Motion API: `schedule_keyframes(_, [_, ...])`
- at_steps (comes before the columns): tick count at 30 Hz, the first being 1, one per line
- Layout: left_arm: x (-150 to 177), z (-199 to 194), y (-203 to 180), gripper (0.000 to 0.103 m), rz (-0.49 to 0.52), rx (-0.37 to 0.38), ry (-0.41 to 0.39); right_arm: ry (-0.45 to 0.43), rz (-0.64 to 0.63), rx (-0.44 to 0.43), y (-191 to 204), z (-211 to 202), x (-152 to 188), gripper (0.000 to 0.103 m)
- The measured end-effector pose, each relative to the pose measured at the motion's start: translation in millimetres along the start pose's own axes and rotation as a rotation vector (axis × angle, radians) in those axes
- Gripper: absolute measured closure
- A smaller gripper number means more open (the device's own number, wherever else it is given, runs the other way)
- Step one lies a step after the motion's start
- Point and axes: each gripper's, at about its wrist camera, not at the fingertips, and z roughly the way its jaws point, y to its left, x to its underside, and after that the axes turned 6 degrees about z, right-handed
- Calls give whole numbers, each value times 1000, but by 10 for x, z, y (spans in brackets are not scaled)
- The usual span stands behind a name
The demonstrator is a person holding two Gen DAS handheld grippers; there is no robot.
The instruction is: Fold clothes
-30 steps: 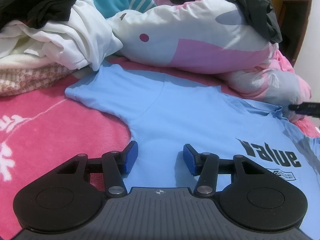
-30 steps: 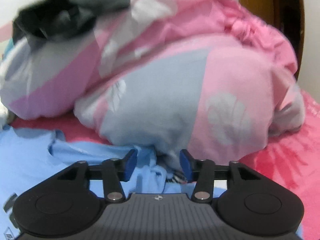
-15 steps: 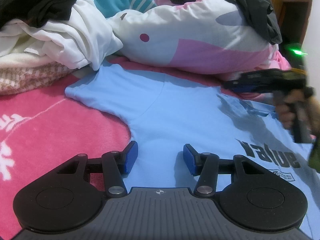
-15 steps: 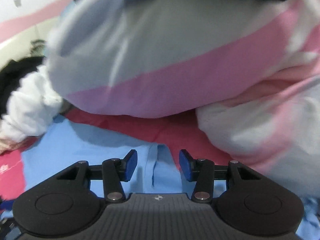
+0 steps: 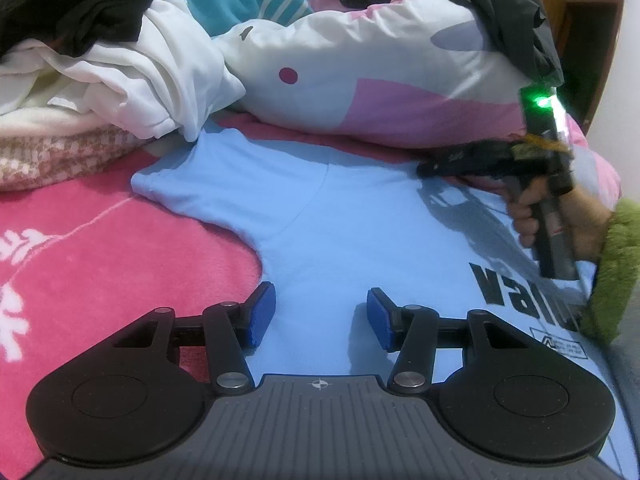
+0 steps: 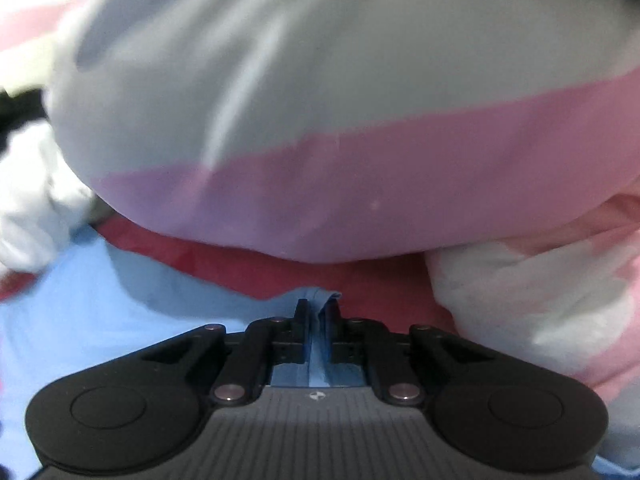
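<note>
While the light blue T-shirt (image 5: 332, 216) lies spread flat, printed side up, on the pink blanket (image 5: 100, 248), its far edge sits just short of the pink-and-white duvet (image 5: 380, 92) bunched behind it. At far left one heap of unfolded laundry (image 5: 100, 60) is stacked (black over white over a checked piece; the items in it cannot be counted). One sleeve (image 5: 180, 176) points toward that heap. The left gripper (image 5: 320, 316) hovers low over the shirt's side, jaws about half open, nothing between its pads. Further right, the right gripper (image 6: 316, 316) has just been closing and now pinches a raised fold of blue cloth at the shirt's far edge, beside the duvet; a hand (image 5: 536, 208) in a green fuzzy cuff (image 5: 616, 272) holds it. Count: one shirt laid out, two grippers, one dark garment (image 5: 480, 4) draped on the duvet. Judgement: the shirt is light, limp and thin, will sag and crease when lifted, and may slip from a shallow pinch. Best purchase is at hems, shoulder seams or sleeve ends, both layers together.
</note>
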Motion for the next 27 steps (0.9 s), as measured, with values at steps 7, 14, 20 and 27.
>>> schedule_keyframes(7, [0,-3,4,52,-9,4,-2,-79,81,53,-202,-225,-74,59])
schedule_keyframes(14, [1,-19,20,52,-24,12,-10,-117,99,99,-544,-1509,-31,55])
schedule_keyframes(20, [-66,-121,-43,52,2,-22,-16,-175,276,312,-1513,-3044,279,54])
schedule_keyframes(27, [-103,-384,-271,42,54,80,-78,-19,518,448,-2328,-3294,853,54])
